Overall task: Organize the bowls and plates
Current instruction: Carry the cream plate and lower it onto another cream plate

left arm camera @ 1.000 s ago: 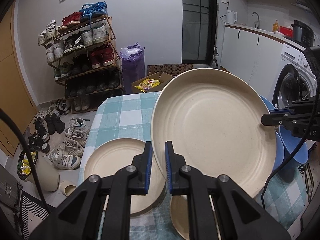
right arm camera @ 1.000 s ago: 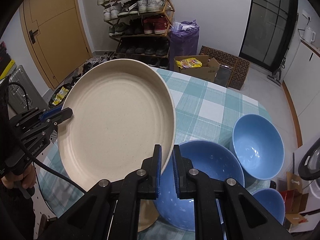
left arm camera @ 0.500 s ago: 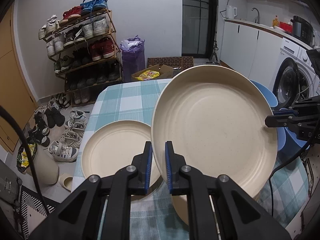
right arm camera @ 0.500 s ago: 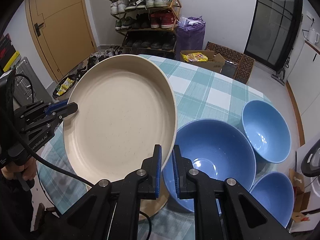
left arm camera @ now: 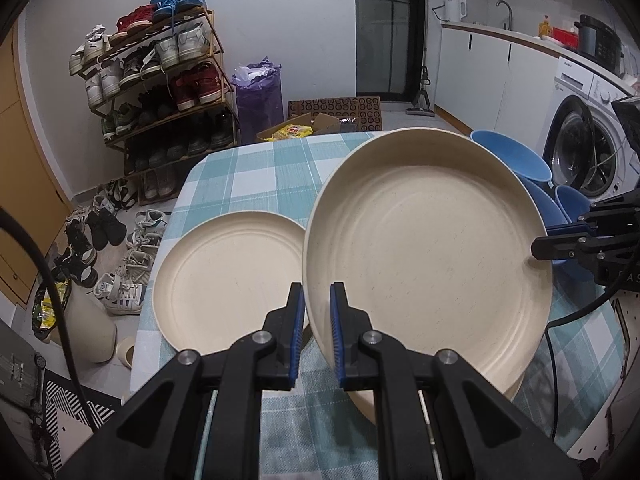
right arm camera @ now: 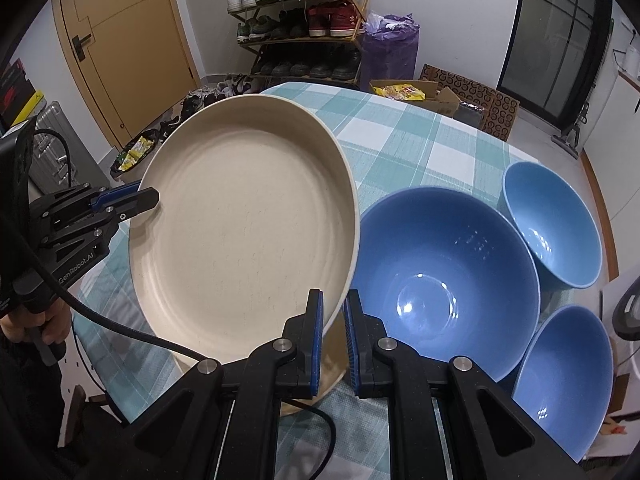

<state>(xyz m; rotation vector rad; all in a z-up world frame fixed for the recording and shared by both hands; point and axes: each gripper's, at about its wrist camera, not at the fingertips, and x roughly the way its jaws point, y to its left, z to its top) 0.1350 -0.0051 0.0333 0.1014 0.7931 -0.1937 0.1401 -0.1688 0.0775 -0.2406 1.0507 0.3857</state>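
table point(right arm camera: 416, 148) with teal-and-white check cloth carried everything. big cream plate point(left arm camera: 428, 248) was held tilted above the cloth, near edge over another cream plate point(right arm camera: 320, 384) lying flat under it; can't tell if they touched. left gripper point(left arm camera: 316, 328) pinched the plate's rim on one side, right gripper point(right arm camera: 333, 336) pinched the opposite rim, jaws nearly pressed together with only the rim between them. second cream plate point(left arm camera: 228, 284) lay flat on the cloth just left of the held one in the left wrist view. large blue bowl point(right arm camera: 444, 288) sat just beside the held plate on the right. medium blue bowl point(right arm camera: 552, 224) stood behind it, smaller blue bowl point(right arm camera: 568, 380) in front, all three close together, contact not resolvable. person's hand point(right arm camera: 36, 320) gripped the left gripper's handle at frame edge.
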